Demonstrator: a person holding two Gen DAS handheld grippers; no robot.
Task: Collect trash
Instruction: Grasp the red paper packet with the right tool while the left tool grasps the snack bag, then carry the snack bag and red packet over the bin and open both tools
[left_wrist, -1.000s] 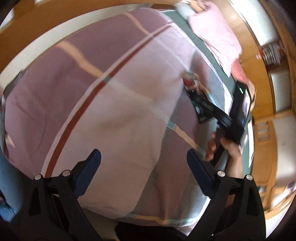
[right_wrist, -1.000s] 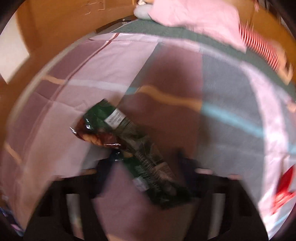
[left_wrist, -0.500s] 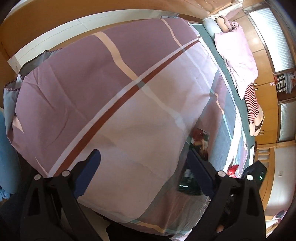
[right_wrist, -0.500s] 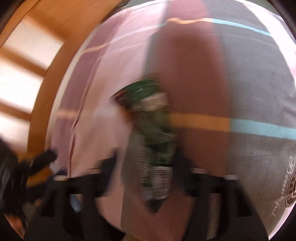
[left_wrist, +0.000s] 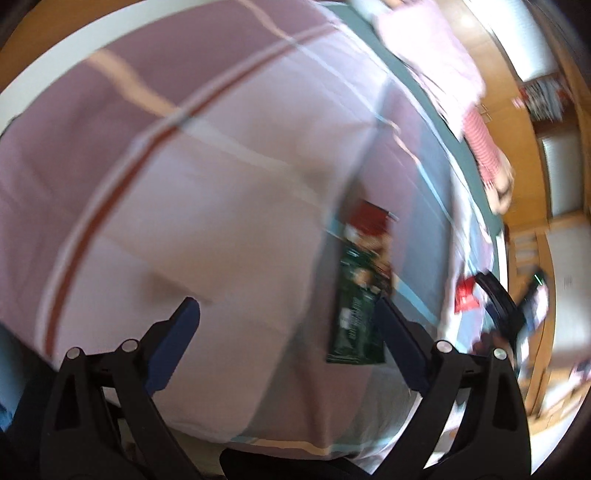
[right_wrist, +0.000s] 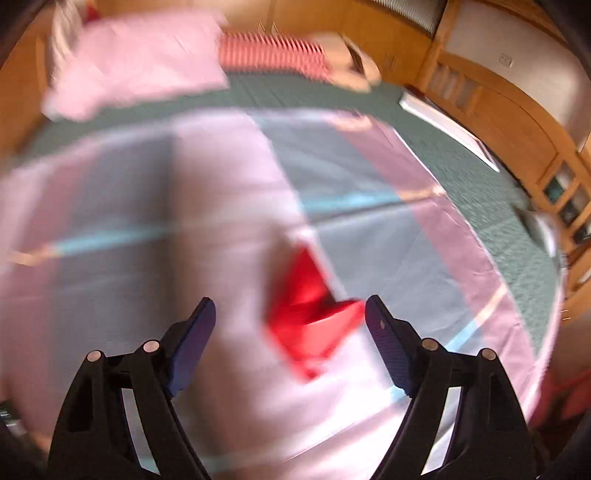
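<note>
We take the quilt (left_wrist: 229, 192) as our landmark: a pink, mauve and grey patchwork spread over the bed. Our left gripper (left_wrist: 286, 317) hangs above its near part with jaws spread wide and nothing between them. The green wrapper (left_wrist: 356, 306) lies flat on the quilt, its long side running away from us, just inside the left gripper's right finger (left_wrist: 400, 343), which overlaps the wrapper's edge in the left view; we cannot tell whether they touch.

Our right gripper (right_wrist: 290, 317) is likewise released, jaws wide apart, above the quilt's pale panel. The red wrapper (right_wrist: 310, 317) lies on the quilt between its fingers, nearer the right one, though blur hides its exact outline. In the left view the red wrapper (left_wrist: 466, 295) sits beyond the green one, towards the quilt's right edge, with the right gripper's dark body beside it.

Past the quilt's far edge lie a green sheet (right_wrist: 461, 177) and a pink pillow (right_wrist: 136, 62).
</note>
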